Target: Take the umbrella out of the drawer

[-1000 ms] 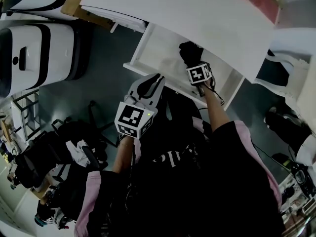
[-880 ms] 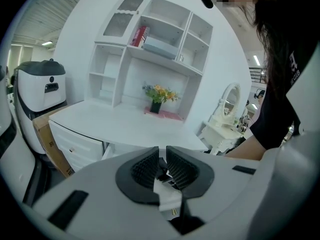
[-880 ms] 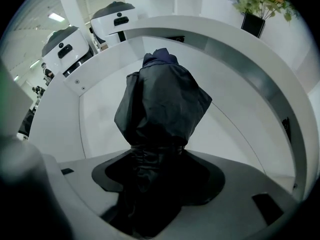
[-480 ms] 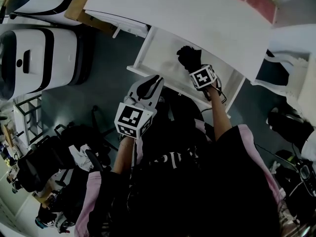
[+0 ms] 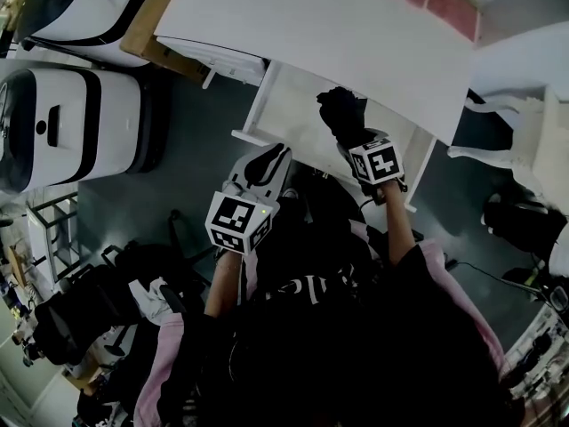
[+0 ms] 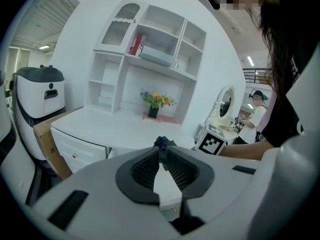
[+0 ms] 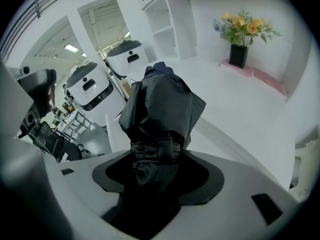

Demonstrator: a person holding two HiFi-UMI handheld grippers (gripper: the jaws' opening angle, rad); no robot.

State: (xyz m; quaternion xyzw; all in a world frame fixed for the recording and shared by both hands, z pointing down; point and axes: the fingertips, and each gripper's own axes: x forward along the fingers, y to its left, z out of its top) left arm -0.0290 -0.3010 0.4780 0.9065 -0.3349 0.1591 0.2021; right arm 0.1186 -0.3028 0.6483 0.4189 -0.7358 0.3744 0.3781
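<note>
Two grippers. Right gripper (image 7: 156, 156) clamped on folded black fabric umbrella (image 7: 162, 101), raised over open white drawer (image 5: 267, 105). Left gripper (image 6: 162, 153): jaws together, empty, near drawer's front edge.

The person wears a black top (image 5: 356, 345) with pink sleeves (image 5: 165, 356), while the white left gripper (image 5: 267, 160) and right gripper (image 5: 354, 140) each bear 1 cube (image 5: 236, 221) of black-and-white square markers.

Left gripper (image 5: 271, 157) held close before the torso, jaws closed tip to tip with nothing between them, right gripper (image 5: 354, 139) reaching farther forward on an outstretched bare forearm (image 5: 398, 225), jaws clamped on the dark folded umbrella (image 5: 340, 112)
</note>
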